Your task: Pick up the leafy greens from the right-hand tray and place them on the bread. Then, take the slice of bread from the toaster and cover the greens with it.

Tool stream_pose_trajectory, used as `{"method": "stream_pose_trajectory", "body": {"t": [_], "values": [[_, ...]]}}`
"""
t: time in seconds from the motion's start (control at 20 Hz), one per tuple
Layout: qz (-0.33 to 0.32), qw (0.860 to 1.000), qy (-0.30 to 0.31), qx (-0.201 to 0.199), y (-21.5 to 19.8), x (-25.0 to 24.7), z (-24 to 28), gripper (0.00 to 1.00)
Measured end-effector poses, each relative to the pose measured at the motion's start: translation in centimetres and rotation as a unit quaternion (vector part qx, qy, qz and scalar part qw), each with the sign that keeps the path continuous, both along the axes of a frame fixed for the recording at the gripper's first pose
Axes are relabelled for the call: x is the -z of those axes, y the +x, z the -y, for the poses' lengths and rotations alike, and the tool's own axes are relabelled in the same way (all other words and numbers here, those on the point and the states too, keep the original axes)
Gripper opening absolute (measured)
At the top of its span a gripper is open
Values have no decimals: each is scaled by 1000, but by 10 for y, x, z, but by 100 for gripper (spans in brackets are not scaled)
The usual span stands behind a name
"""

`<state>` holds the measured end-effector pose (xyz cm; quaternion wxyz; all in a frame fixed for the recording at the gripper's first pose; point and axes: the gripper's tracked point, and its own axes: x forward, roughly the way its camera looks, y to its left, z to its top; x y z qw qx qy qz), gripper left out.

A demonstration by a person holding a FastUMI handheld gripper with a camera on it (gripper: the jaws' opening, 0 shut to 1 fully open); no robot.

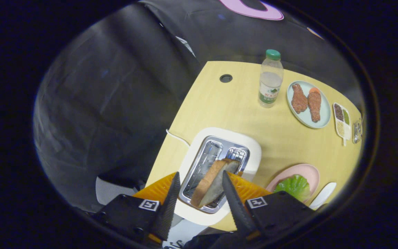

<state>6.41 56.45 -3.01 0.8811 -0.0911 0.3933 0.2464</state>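
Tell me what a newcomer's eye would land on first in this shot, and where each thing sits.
First, the white toaster with a slice of bread leaning in one slot, seen between the open gripper fingers, which do not touch it. Next, the leafy greens on a pink plate beside the toaster. Beyond stand a water bottle and a pale plate with two brown food pieces.

The scene was viewed from a fisheye camera carried on the gripper (199,183), aimed forward along its two parted fingers and steeply downward. The toaster (219,173) was seen close, almost from straight above, with its bread slice (209,183) between the fingertips. The table (233,107) stretched away beyond, its far bottle (270,79) seen small and distant.
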Motion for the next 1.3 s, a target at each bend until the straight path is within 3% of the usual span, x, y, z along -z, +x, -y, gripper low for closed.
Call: {"method": "stream_pose_trajectory", "body": {"t": [0.35, 0.85, 1.3], "values": [[6, 999, -35, 18, -1, -2, 28, 16], [-29, 996, 73, 32, -22, -56, 55, 15], [-48, 979, 181, 77, -41, -109, 146, 15]]}}
